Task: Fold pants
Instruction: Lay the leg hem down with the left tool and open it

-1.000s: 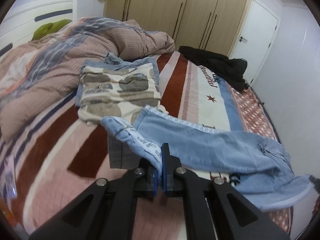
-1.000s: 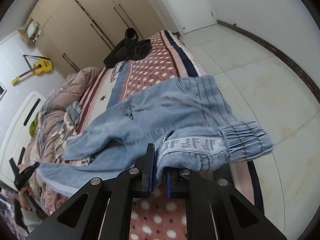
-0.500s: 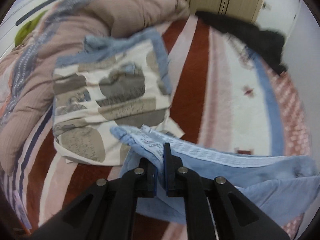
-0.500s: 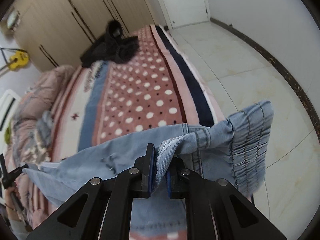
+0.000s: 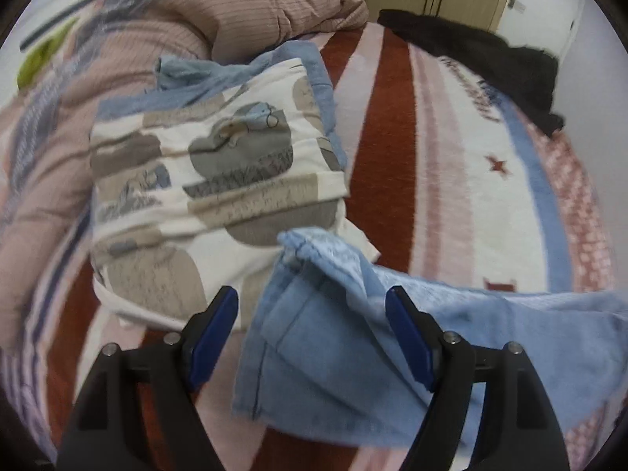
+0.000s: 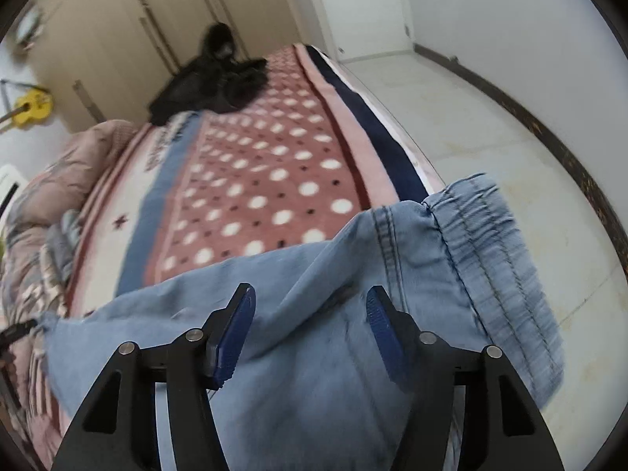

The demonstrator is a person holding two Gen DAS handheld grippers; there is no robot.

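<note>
The light blue denim pants (image 5: 337, 333) lie stretched across the striped bed blanket (image 5: 392, 149). In the left wrist view the hem end lies between the jaws of my left gripper (image 5: 312, 300), which is open and holds nothing. In the right wrist view the pants (image 6: 314, 353) run left across the bed, and the elastic waistband (image 6: 498, 259) hangs over the bed's edge. My right gripper (image 6: 310, 298) is open over the waist end, with the cloth lying loose between its blue pads (image 6: 235, 329).
A folded patterned cloth (image 5: 212, 180) lies just beyond the hem, on a pink duvet (image 5: 219, 11). A black garment (image 6: 212, 78) lies at the far end of the bed. The tiled floor (image 6: 490, 125) is on the right, with wardrobes (image 6: 137, 31) behind.
Both grippers have opened and let go of the pants, which have dropped onto the bed. The left gripper has come closer to the patterned cloth.
</note>
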